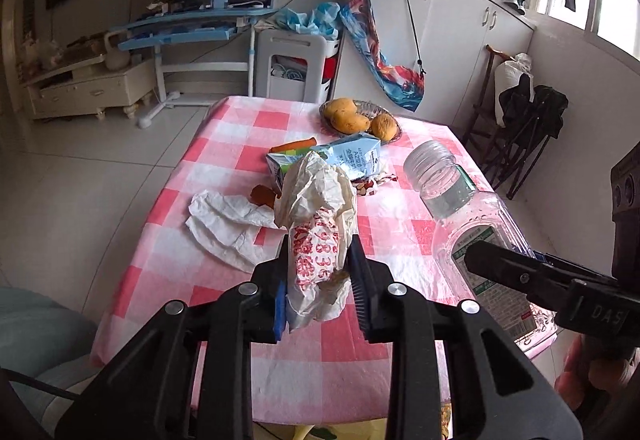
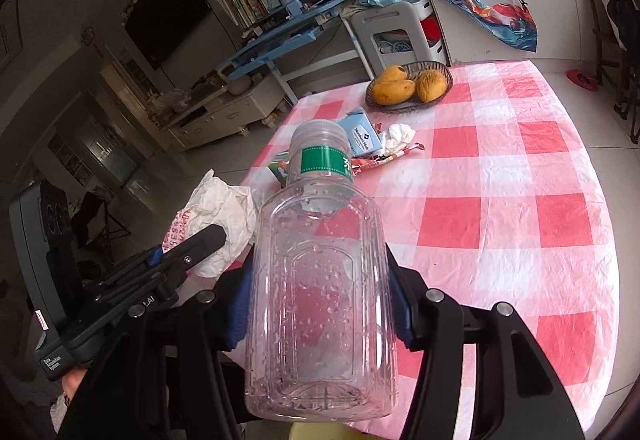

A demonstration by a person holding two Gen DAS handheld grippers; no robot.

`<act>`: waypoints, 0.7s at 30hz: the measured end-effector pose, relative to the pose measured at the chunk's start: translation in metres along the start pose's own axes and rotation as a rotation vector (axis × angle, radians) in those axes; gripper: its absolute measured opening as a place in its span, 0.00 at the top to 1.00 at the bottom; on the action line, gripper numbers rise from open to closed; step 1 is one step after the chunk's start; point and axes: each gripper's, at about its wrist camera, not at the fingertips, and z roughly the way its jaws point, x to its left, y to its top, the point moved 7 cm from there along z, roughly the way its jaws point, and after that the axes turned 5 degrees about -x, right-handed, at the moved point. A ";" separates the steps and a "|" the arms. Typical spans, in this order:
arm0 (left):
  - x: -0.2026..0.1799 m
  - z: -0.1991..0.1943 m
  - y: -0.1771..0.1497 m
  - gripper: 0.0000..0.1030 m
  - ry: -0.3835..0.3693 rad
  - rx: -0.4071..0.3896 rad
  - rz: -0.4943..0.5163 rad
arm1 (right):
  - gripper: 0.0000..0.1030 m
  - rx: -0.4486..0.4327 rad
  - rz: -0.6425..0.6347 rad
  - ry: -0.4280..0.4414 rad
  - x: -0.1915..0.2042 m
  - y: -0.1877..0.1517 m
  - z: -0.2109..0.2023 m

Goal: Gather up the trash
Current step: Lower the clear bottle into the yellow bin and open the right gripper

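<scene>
Above the near edge of the pink-checked table (image 1: 224, 144), the left gripper (image 1: 320, 272) is clenched on a crumpled paper wrapper (image 1: 316, 224) with red print, held clear of the cloth. Beside it the right gripper (image 2: 320, 304) grips a clear plastic bottle (image 2: 320, 280) by its body, capped end pointing away, water beads inside. Still on the table: a white crumpled tissue (image 1: 228, 224) near the left edge, flattened milk cartons (image 1: 352, 156) and a snack wrapper (image 2: 384, 156) around the middle. A basket of mangoes (image 1: 360, 116) sits at the far edge, beyond the litter
</scene>
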 end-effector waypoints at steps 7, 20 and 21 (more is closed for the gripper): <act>-0.004 -0.015 0.002 0.75 0.008 -0.035 0.022 | 0.47 -0.041 -0.008 0.021 0.006 0.006 -0.013; -0.004 -0.015 0.003 0.75 0.022 -0.051 0.016 | 0.47 -0.043 -0.022 0.027 0.006 0.004 -0.018; -0.005 -0.015 0.003 0.75 0.022 -0.054 0.017 | 0.47 -0.042 -0.023 0.028 0.006 0.004 -0.018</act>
